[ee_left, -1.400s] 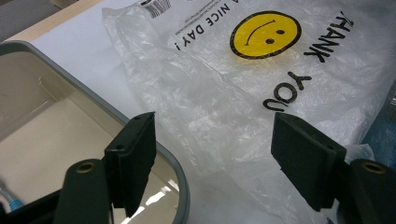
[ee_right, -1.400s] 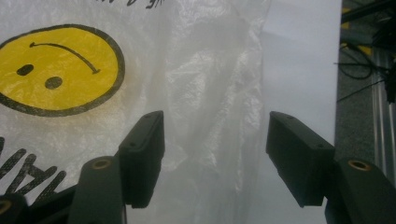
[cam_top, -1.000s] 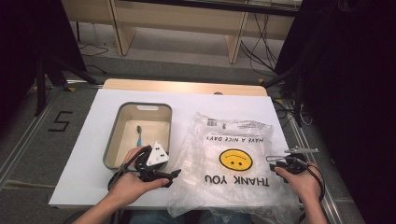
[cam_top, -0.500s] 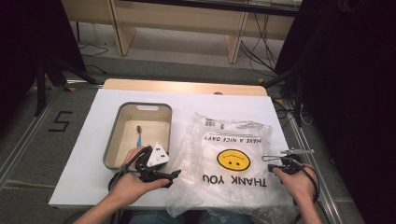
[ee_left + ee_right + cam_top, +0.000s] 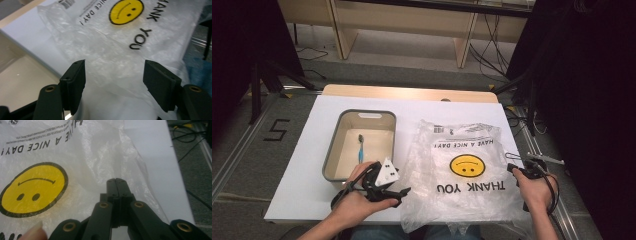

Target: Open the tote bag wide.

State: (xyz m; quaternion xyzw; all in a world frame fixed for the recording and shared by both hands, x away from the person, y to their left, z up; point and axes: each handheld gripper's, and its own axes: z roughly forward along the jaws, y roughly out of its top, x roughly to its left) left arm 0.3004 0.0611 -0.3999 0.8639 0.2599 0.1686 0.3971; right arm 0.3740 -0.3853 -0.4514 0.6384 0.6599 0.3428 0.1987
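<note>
A clear plastic bag (image 5: pixel 464 172) with a yellow smiley and "THANK YOU" print lies flat on the white table (image 5: pixel 302 165). My left gripper (image 5: pixel 401 196) is at the bag's near left edge. In the left gripper view it (image 5: pixel 113 67) is open, its jaws wide apart over crinkled bag film (image 5: pixel 117 45), with nothing between them. My right gripper (image 5: pixel 513 168) sits at the bag's right edge. In the right gripper view it (image 5: pixel 117 181) is shut, its jaws pressed flat together just above the bag (image 5: pixel 82 157), beside the smiley (image 5: pixel 32 190).
A grey bin (image 5: pixel 387 120) stands left of the bag with a blue toothbrush (image 5: pixel 360 146) lying in it. The table's near edge is under my forearms. Cables (image 5: pixel 492 55) and table legs are on the floor beyond the far edge.
My right gripper has moved left onto the bag's right edge. The left hand has barely moved.
</note>
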